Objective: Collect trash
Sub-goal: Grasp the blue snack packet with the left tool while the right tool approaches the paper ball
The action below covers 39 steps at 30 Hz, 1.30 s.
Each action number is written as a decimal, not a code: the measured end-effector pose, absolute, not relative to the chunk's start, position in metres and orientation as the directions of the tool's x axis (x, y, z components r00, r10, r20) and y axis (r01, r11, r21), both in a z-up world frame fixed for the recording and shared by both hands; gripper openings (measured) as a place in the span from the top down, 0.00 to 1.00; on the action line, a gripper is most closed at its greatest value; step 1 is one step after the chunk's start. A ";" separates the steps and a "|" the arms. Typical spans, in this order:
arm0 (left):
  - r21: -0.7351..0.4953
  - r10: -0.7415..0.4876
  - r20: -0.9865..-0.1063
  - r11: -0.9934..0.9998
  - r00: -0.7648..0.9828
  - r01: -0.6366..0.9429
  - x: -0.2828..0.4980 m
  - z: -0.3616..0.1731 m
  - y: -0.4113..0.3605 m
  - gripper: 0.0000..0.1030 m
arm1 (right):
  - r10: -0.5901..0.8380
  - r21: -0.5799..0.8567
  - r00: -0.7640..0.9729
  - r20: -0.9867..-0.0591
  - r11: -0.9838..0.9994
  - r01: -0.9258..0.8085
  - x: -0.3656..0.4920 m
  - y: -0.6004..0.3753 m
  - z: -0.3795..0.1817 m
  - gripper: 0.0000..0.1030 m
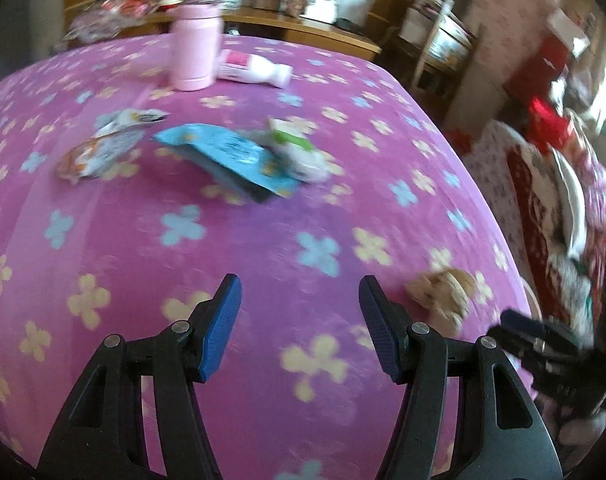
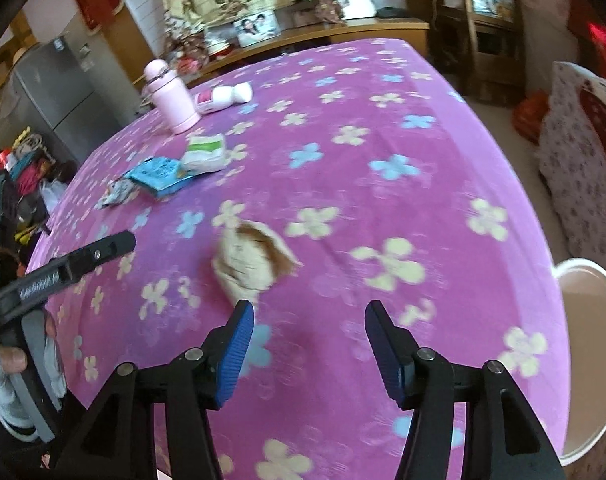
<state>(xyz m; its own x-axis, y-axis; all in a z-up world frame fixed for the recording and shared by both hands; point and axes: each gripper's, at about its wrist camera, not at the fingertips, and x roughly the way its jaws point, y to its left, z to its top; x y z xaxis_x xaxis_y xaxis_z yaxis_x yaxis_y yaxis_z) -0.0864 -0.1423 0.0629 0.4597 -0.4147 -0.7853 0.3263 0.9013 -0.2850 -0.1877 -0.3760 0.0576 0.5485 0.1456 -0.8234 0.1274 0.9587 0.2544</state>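
Now hovering over pink floral tablecloth (image 2: 383,120), both tools empty: right gripper (image 2: 309,332) jaws apart, left gripper (image 1: 301,312) likewise. Crumpled tissue wad (image 2: 251,264) just ahead of right fingers (light, soft, crushable). Best pinched across bunched middle; bin (image 2: 591,360) at table edge.

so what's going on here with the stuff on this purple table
A person holds a gripper in each hand over a table with a purple flowered cloth, clearing trash. Both the left gripper and the right gripper are open and empty. A crumpled tan wrapper lies just ahead of the right one. A blue packet and other wrappers lie farther back, and a white bin stands beside the table.
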 end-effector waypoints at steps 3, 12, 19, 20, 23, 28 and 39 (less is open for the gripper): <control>-0.319 -0.416 -0.782 0.907 0.464 0.275 -0.066 0.060 -0.128 0.42 | 0.162 0.265 0.546 -0.822 0.957 0.115 -0.177 -0.365 0.057 0.44; -0.386 -0.413 -0.775 0.909 0.478 0.159 -0.001 0.044 -0.123 0.42 | 0.167 0.265 0.541 -0.824 0.958 0.107 -0.151 -0.356 0.055 0.43; -0.454 -0.437 -0.770 0.887 0.466 0.082 0.034 0.031 -0.123 0.43 | 0.185 0.284 0.536 -0.824 0.953 0.108 -0.141 -0.361 0.049 0.42; -0.455 -0.439 -0.770 0.886 0.464 0.084 0.035 0.029 -0.125 0.46 | 0.187 0.285 0.534 -0.825 0.952 0.108 -0.141 -0.361 0.048 0.42; -0.438 -0.439 -0.778 0.892 0.450 0.112 0.036 0.026 -0.127 0.76 | 0.192 0.289 0.525 -0.829 0.951 0.108 -0.138 -0.362 0.045 0.41; -0.484 -0.505 -0.761 0.860 0.407 0.163 0.021 0.029 -0.112 0.87 | 0.193 0.287 0.524 -0.830 0.952 0.104 -0.138 -0.359 0.044 0.40; -0.492 -0.562 -0.818 0.792 0.119 0.361 -0.051 0.036 -0.075 0.85 | 0.198 0.286 0.523 -0.829 0.954 0.092 -0.148 -0.349 0.046 0.40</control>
<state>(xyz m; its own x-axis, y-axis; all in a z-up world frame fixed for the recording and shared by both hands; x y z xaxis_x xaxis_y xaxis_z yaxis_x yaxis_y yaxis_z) -0.0509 -0.0752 0.0359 0.1187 -0.5623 -0.8184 0.3611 0.7922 -0.4920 -0.1485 -0.3489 0.0464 0.5229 0.1982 -0.8290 0.0918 0.9539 0.2859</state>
